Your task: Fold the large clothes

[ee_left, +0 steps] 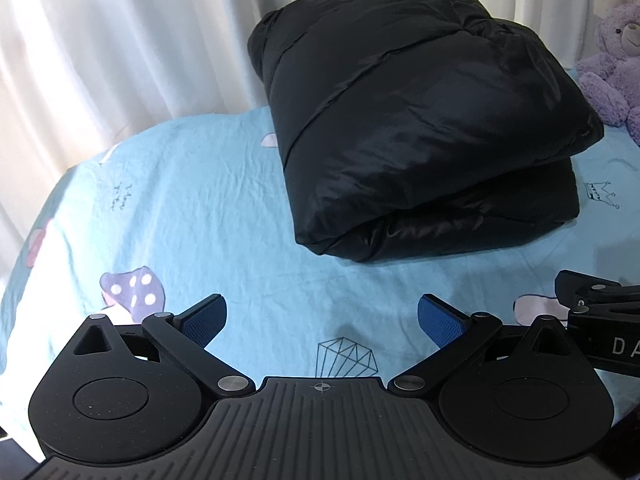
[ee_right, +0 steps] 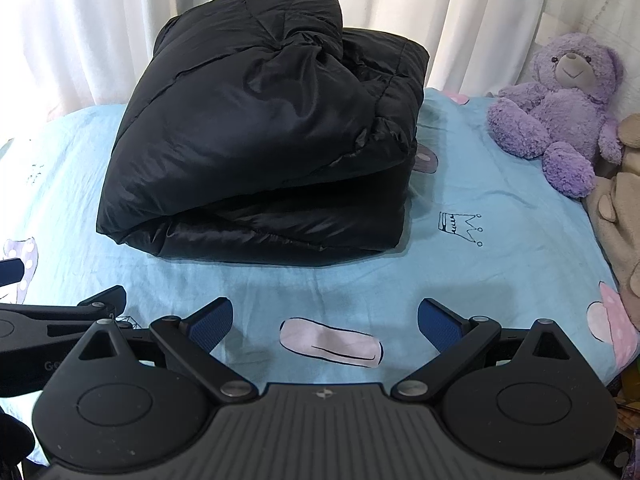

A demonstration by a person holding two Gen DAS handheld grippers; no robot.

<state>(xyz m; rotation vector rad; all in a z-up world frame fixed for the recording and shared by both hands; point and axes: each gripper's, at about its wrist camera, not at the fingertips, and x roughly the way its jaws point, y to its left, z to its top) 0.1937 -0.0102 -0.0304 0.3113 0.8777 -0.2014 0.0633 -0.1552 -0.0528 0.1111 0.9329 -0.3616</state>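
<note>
On my left wrist feed I see the curtain [ee_left: 100,40] hanging white behind the bed, and the sheet [ee_left: 200,208] spread pale blue with small printed mushrooms, a diamond and a crown. My left claw [ee_left: 322,320] hovers over the sheet, on the near side of the jacket, released, its blue pads [ee_left: 438,322] spread wide with nothing between them. The jacket [ee_left: 420,120] lies folded into a thick black bundle on the sheet, up and right of the left claw and well apart from it, its folded edge facing me. Right of the jacket sits a purple bear [ee_left: 616,64] at the edge of the view. A part of my other claw shows at the low right.

On the right wrist feed the jacket [ee_right: 264,132] sits left of centre, puffy, two layers stacked. My right claw [ee_right: 324,322] is released too, pads [ee_right: 210,324] wide apart above the sheet [ee_right: 480,272], near side of the jacket, not touching it. The bear [ee_right: 560,108] sits right of the jacket, against the curtain [ee_right: 460,8], with a beige plush [ee_right: 620,216] just beside it
</note>
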